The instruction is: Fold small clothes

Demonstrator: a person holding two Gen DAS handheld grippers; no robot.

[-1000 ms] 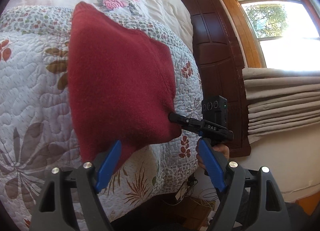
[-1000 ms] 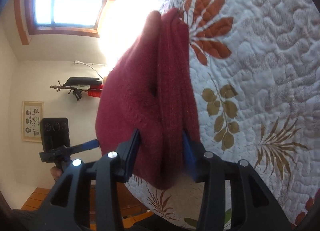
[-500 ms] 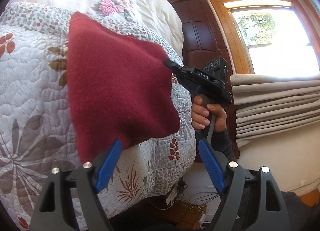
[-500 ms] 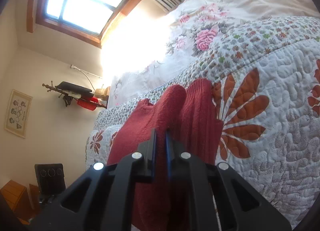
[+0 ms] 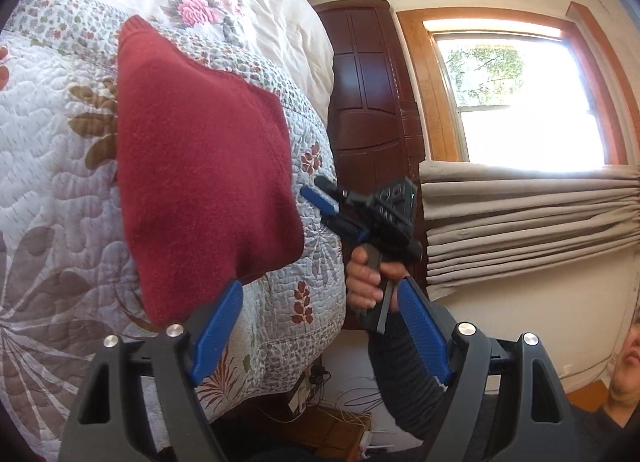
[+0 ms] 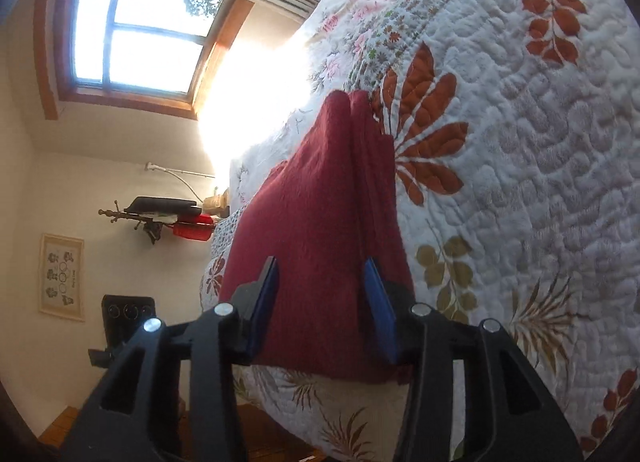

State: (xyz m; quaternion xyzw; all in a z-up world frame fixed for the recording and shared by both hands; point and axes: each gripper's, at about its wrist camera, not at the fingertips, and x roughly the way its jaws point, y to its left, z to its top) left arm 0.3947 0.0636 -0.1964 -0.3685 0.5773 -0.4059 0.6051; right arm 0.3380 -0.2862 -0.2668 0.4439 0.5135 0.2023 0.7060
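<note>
Red garment (image 5: pixel 200 181) folded on bed (image 5: pixel 48 189) | right gripper (image 6: pixel 324 306) released, fingers now apart | left gripper (image 5: pixel 320 326) fingers open, empty | fold judged done.

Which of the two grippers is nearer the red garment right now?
The left gripper: its open fingers reach the red garment at its lower edge, while the right gripper sits open, just clear of its side.

Quilt (image 5: pixel 48 165) around the folded red sweater (image 5: pixel 200 181) is lying bare. Only the right gripper (image 5: pixel 320 201) is sitting just off its right edge.
</note>
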